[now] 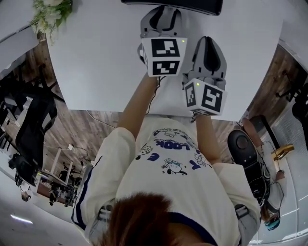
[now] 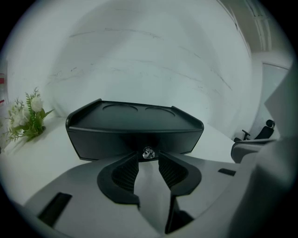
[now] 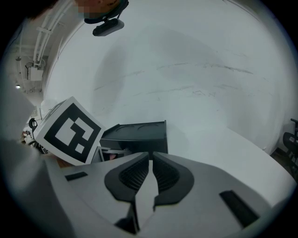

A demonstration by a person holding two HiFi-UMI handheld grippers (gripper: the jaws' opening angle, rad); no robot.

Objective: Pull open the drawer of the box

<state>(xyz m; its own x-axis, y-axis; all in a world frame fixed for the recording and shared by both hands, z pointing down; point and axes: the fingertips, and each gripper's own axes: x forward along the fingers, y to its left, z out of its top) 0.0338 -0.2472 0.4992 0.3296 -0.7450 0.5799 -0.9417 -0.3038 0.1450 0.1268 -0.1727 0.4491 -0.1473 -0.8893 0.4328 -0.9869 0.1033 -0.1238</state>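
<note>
In the left gripper view the black box sits mid-frame on the white tabletop, and its small front knob lies between the left gripper's wide jaws, untouched; further right, the right gripper's jaws stand nearly together, empty

Seen from the head view, the white table lay open from 7 to 10 o'clock of the left gripper, as far as the flowers. The right gripper crowded its 4 o'clock, and the box blocked 12.
</note>
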